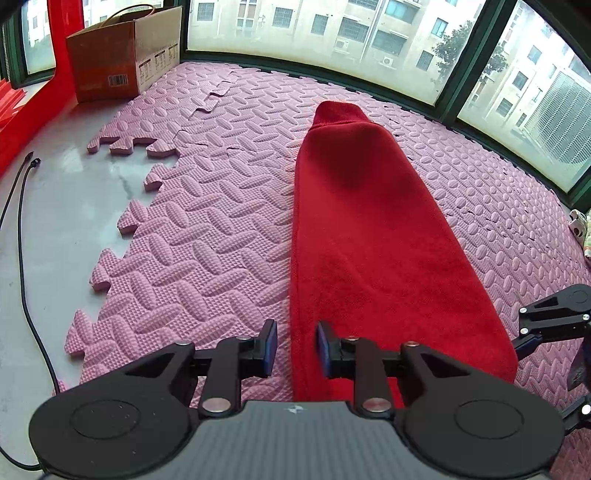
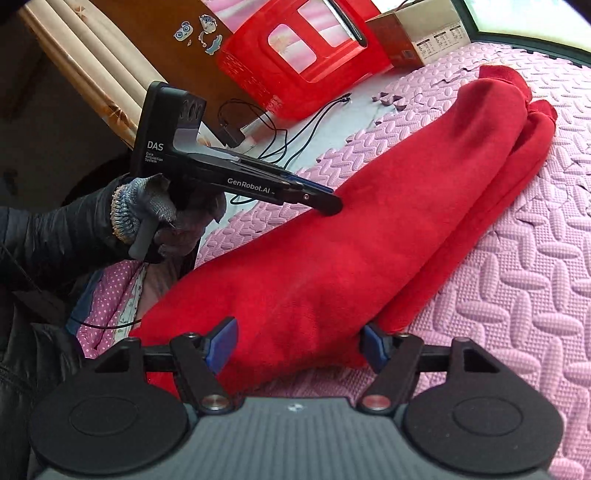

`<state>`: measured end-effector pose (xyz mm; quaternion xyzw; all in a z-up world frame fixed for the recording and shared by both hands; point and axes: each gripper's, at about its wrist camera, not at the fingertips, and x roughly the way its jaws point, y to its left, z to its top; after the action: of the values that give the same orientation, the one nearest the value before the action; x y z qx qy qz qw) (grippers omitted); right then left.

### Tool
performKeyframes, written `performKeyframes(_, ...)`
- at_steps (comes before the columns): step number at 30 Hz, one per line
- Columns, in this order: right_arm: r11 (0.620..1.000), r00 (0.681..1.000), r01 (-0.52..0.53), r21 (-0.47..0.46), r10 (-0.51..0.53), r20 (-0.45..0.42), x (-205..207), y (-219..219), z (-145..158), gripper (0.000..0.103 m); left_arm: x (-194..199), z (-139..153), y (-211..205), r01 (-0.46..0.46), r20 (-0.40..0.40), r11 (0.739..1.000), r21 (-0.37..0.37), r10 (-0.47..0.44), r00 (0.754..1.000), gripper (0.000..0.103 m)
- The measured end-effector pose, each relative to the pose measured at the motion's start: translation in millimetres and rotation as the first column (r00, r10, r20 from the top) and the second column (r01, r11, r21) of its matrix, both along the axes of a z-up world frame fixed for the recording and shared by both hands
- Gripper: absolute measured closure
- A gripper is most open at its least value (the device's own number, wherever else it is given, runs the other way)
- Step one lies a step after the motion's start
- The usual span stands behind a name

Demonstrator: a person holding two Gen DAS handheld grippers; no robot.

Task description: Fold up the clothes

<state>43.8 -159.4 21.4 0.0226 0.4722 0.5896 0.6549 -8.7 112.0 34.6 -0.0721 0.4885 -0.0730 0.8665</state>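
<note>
A red fleece garment (image 1: 369, 221) lies folded lengthwise on the pink foam mat (image 1: 207, 229), its cuffed end (image 2: 517, 79) pointing toward the window. My left gripper (image 1: 297, 349) is open over the garment's near left edge, which runs up between the two fingers. The right wrist view shows the same left gripper (image 2: 327, 205) from the side, held by a gloved hand (image 2: 147, 210) and tipped down onto the cloth. My right gripper (image 2: 299, 345) stands wide open, one finger on each side of the garment's (image 2: 351, 240) near end. Its black linkage (image 1: 554, 321) shows at the right border of the left wrist view.
A cardboard box (image 1: 122, 55) stands at the back left beside a red plastic crate (image 2: 303, 55). Black cables (image 1: 22, 229) lie on the bare grey floor (image 1: 66, 206) left of the mat. Windows (image 1: 332, 33) close off the far side. Pink dotted fabric (image 2: 114, 302) lies under the person's arm.
</note>
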Motion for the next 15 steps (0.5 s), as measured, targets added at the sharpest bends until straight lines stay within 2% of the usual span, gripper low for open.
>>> performKeyframes(5,1.000,1.000,-0.002,-0.020,0.002,0.000,-21.7,-1.3,5.2,0.031,-4.7,1.2,-8.4,0.047,0.008,0.999,-0.002,-0.047,0.999,0.076)
performKeyframes(10,0.987,0.988,0.158,-0.021,-0.158,0.000,-26.1,-26.0,14.3,0.032,-14.4,-1.4,-21.7,0.129,0.015,0.991,-0.029,-0.129,0.992,0.075)
performKeyframes(15,0.948,0.949,0.316,-0.022,-0.316,0.000,-30.0,-51.2,23.7,0.036,-16.0,2.7,-29.4,0.180,0.044,0.984,-0.021,-0.179,0.983,0.077)
